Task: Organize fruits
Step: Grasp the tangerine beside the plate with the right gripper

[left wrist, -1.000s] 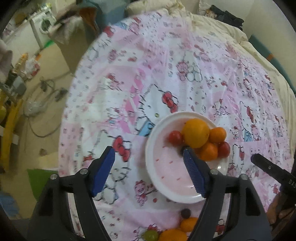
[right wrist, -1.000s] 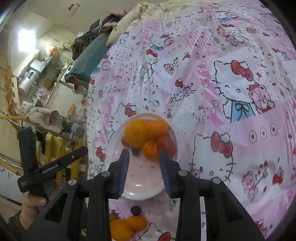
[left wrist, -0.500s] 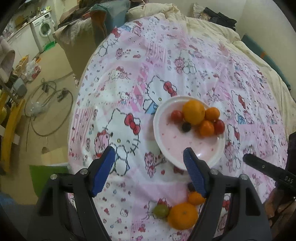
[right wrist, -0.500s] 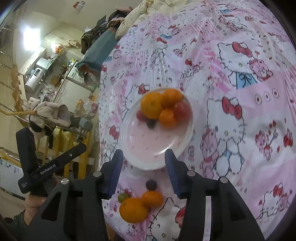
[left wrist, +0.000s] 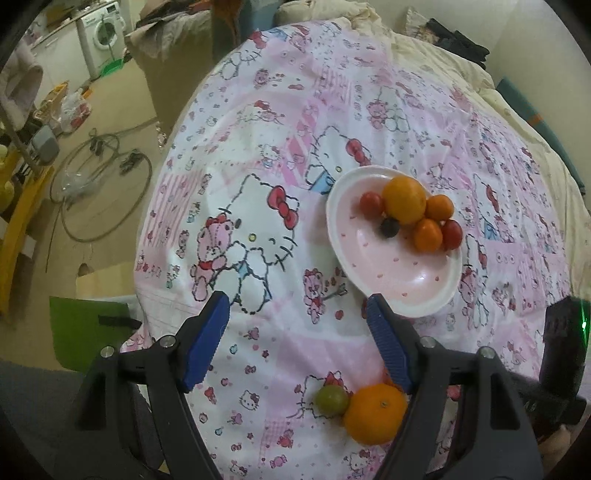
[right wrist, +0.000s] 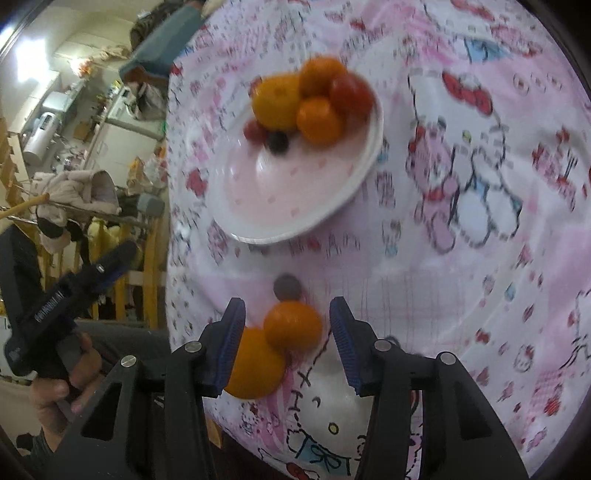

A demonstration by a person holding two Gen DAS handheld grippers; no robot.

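Observation:
A pink plate [left wrist: 402, 284] [right wrist: 280, 192] on the Hello Kitty bedcover holds a large orange [left wrist: 403, 199], small oranges, red tomatoes and a dark grape. Loose on the cover near the front lie a mandarin [left wrist: 375, 413] [right wrist: 255, 363], a green grape [left wrist: 331, 399], a small orange [right wrist: 293, 325] and a dark grape [right wrist: 287, 288]. My left gripper [left wrist: 297, 334] is open and empty, above the cover left of the plate. My right gripper [right wrist: 288, 332] is open, its jaws on either side of the small orange, not touching it.
The bed edge drops off at the left to a floor with cables [left wrist: 103, 192] and a green box [left wrist: 88, 332]. A washing machine [left wrist: 105, 33] stands far back. The left gripper shows in the right wrist view [right wrist: 66, 295], held in a hand.
Both grippers pulled back from the plate toward the bed's near edge. The right gripper dropped low and now straddles the small orange among the loose fruit.

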